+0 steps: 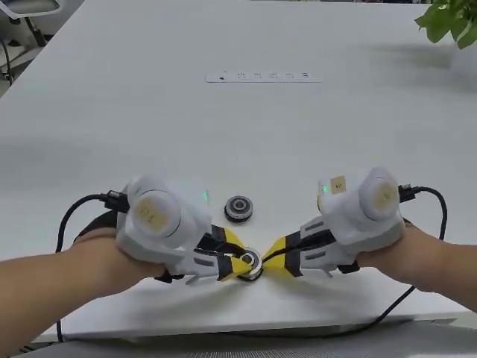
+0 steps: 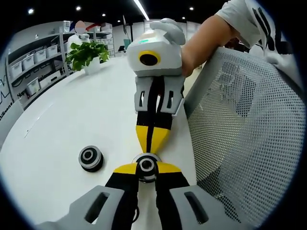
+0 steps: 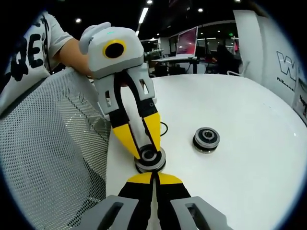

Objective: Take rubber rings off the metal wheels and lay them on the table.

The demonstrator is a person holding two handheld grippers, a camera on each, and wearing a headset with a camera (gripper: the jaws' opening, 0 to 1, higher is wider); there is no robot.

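Wheel (image 1: 250,262): small, metal, judged dense and stiff, with smooth sides likely to slip. Rubber ring (image 3: 143,166), seen as a dark band round the rim, is judged soft, stretchy and tight on its seat. Hold is best taken on the metal body with one claw while the ring's outer lip is pinched and peeled by the other.

The wheel is found close to the table's (image 1: 223,127) near edge, about midway along it. It is straddled by the left claw (image 1: 237,266), whose jaws are narrowed onto its sides; a grip is judged. The right claw (image 3: 153,178) is met from the opposite side, jaws pressed together, tips touching the rim. Whether rubber is caught between them cannot be told.

Second wheel (image 1: 238,208): lies free, just beyond, toward the table's middle.
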